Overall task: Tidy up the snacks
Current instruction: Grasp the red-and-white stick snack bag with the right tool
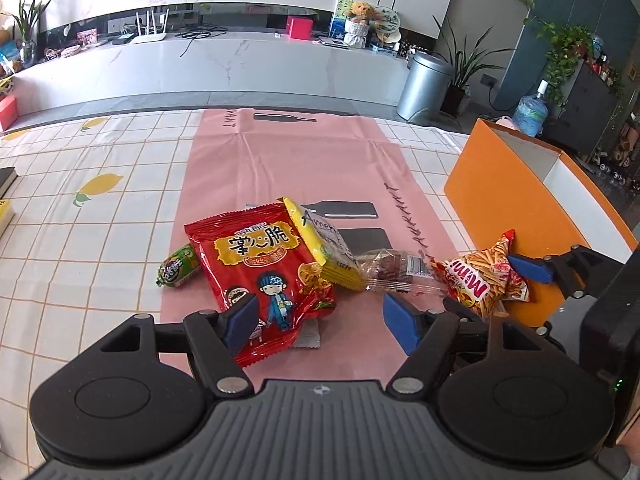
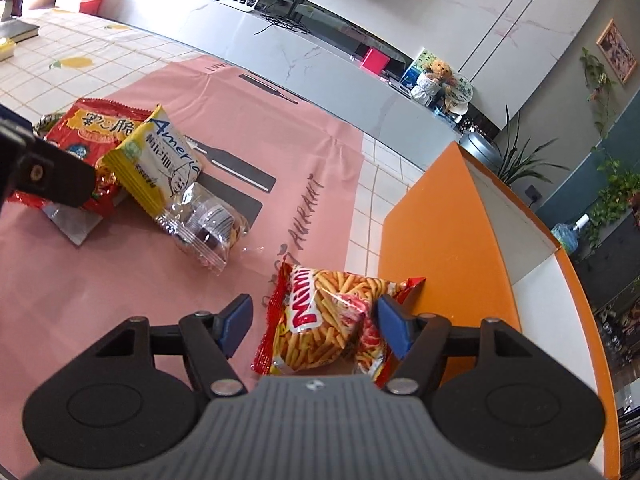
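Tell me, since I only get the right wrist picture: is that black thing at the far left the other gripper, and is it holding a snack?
Observer: Yes, that is the left gripper. The left wrist view shows its jaws wide open and holding nothing. One blue pad is above the lower end of the red packet.
Operator: Is anything tucked behind that red packet? I barely see past it.
Observer: A small green snack roll lies just left of the red packet, at the left edge of the pink mat.
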Demonstrator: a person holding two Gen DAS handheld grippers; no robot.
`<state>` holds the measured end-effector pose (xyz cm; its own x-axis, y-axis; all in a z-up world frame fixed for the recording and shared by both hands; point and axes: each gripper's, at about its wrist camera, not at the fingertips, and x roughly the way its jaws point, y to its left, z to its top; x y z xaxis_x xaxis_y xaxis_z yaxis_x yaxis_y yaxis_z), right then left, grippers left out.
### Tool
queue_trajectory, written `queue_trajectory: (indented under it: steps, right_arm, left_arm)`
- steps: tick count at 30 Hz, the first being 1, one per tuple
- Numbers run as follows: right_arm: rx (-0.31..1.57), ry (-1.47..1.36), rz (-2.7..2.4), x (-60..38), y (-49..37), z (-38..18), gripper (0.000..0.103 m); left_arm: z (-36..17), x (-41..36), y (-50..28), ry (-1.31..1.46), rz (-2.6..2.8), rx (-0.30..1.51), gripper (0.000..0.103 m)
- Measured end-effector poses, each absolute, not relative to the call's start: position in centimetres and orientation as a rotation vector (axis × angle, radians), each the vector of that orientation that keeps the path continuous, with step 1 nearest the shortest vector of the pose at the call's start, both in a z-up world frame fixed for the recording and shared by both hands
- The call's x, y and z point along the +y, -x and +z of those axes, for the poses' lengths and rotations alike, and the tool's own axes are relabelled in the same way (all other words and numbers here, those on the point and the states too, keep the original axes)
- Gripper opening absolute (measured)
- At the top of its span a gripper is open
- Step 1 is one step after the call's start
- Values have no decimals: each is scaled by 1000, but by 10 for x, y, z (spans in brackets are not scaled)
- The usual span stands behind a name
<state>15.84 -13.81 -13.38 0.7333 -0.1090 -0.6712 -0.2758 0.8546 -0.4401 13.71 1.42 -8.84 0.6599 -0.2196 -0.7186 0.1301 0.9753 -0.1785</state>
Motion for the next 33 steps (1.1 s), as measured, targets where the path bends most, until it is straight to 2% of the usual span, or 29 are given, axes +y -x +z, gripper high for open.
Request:
queue_trajectory:
  steps: [2, 6, 7, 14, 24, 29, 33]
  right_arm:
    - [747, 562, 97, -139, -160, -136, 64]
    - [733, 539, 109, -145, -160, -132, 40]
    - [738, 518, 122, -148, -161, -128, 38]
    - [772, 265, 266, -164, -169, -110, 35]
    - [753, 259, 341, -161, -162, -99, 35]
    - [796, 153, 335, -178, -169, -106, 35]
    - [797, 120, 336, -183, -167, -106, 36]
  left_arm:
    - [-88, 13, -136, 110, -212, 820, 80]
    - [-86, 7, -135, 96, -256, 808, 79]
    - [-85, 6, -136, 91, -263, 807, 78]
    - [-84, -7, -143, 74, -311, 801, 74]
    - [-87, -7, -146, 40, -375, 793, 73]
    - [-98, -17, -152, -2, -378, 819, 72]
    - [-108, -19, -163, 21, -331, 847, 60]
